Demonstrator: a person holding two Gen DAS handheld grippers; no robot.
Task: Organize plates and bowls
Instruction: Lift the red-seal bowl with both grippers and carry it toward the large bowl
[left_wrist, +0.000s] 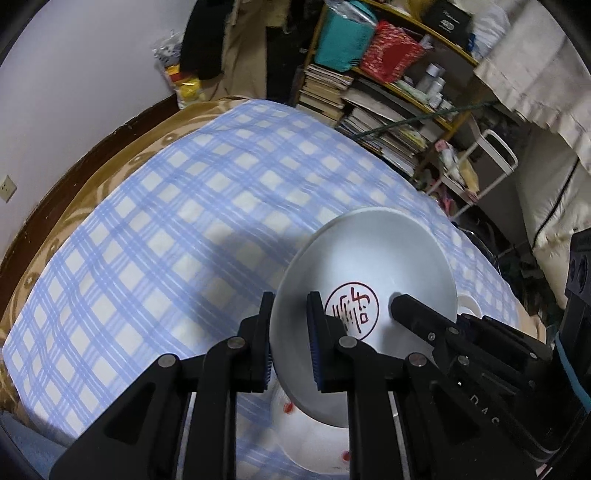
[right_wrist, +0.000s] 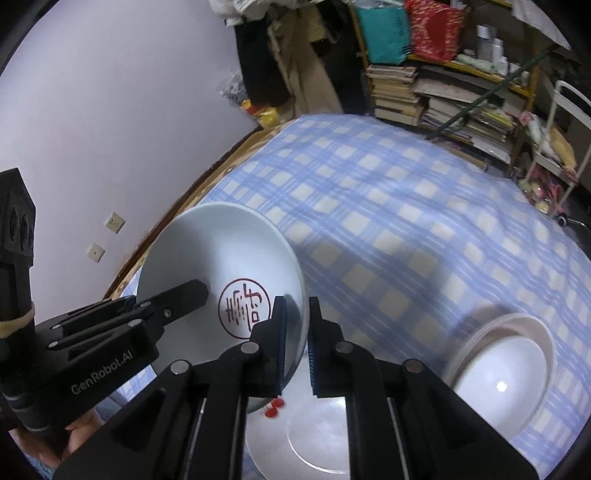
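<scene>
Beneath both claws lies a bed (left_wrist: 177, 206) under a blue-and-white checked cloth, and 1 white bowl (left_wrist: 362, 266) with a red round seal inside hangs above it, tilted on edge. Left claw (left_wrist: 290, 343) pinches the bowl's rim on its near-left side, 1 pad inside and 1 outside; right claw (right_wrist: 297, 347) pinches the opposite rim the same way, jaws narrow on the thin wall. Each claw shows in the other's view, reaching in across the bowl. Both point steeply down toward the bed.

Directly below the held bowl sits 1 white plate (right_wrist: 314, 443) with small red marks. Right of the right claw rests a stack of white dishes (right_wrist: 506, 369) on the cloth, its count blurred. Beyond the claws, past the far edge of the bed, stands a shelf (left_wrist: 399, 92) crowded with books, with 1 teal bag (left_wrist: 343, 40) and 1 red bag (left_wrist: 391, 51) on it. A hand (right_wrist: 79, 432) grips the left tool's handle.
</scene>
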